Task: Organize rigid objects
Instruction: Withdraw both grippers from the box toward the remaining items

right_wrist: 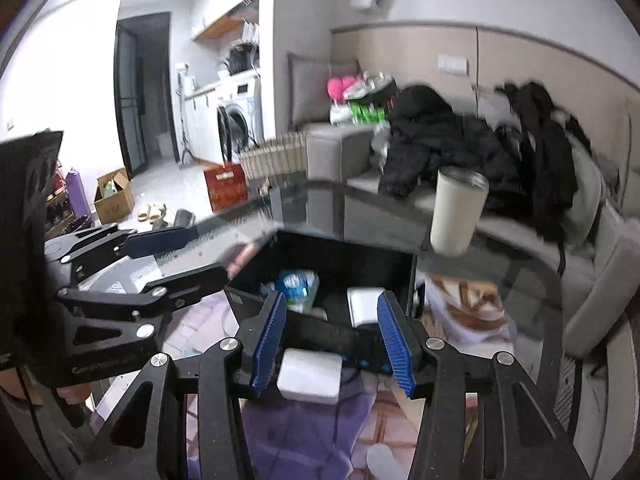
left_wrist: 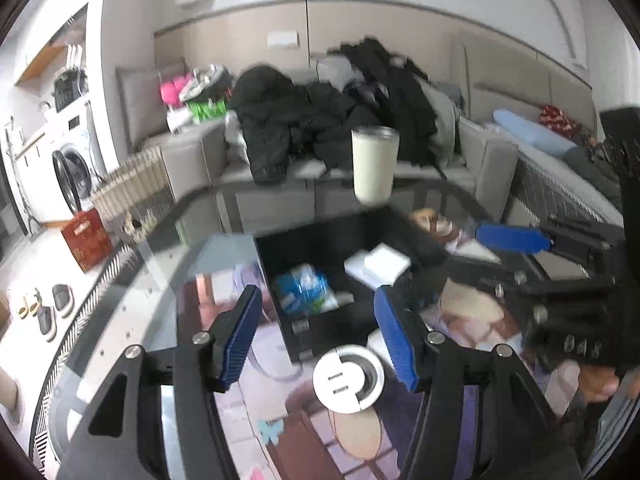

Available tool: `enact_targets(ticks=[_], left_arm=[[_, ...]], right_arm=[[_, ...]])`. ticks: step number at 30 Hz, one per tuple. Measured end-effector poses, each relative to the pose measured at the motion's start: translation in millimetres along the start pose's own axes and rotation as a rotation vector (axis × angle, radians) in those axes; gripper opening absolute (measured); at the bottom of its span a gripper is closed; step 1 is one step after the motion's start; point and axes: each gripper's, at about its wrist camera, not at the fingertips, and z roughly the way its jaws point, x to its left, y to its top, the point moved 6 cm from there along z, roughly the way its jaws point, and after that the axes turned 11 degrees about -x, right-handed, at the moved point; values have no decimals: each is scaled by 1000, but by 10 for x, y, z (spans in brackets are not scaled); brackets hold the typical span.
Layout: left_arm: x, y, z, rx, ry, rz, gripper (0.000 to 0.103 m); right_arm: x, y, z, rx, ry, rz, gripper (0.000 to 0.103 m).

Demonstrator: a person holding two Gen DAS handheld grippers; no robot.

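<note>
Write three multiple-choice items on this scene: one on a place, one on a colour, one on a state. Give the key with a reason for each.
1. Where does the cream tumbler stand?
A. inside the black box
B. on the glass table beyond the black box
C. on the floor by the slippers

2. What colour are the pads on the gripper fingers?
A. blue
B. red
C. yellow

3. How is the right gripper?
A. shut on the tumbler
B. shut on a blue packet
C. open, holding nothing

Key:
1 B: it stands on the glass table behind the black box.
2 A: the ribbed pads are blue in both wrist views.
3 C: its jaws stand apart; the white block lies below them, unpinched.
</note>
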Motion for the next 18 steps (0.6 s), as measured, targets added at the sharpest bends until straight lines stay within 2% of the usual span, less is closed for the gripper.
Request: enact_targets(ticks=[3,9,15,16,17,18], left_arm=[[-76,-182,94,70,-29,10,59],[-263,-496,301,175,-62,71,59],[-308,-681,490,268,-89,50,59],[-307,-693,507,281,-92,41,57],[-308,-704,513,288,-94,36,49],[-315,-700,507,287,-99,39,47]], right_arm=[[-108,-105,133,64,-14,46,49],[-134,-277,300,144,-16,45,49],[-119,-399,432,193,-9,40,49],[-109,-420,451,200,-5,39,49],[-101,-439,468,208,-4,37,49],[-85,-471,499,219,1,35,49]])
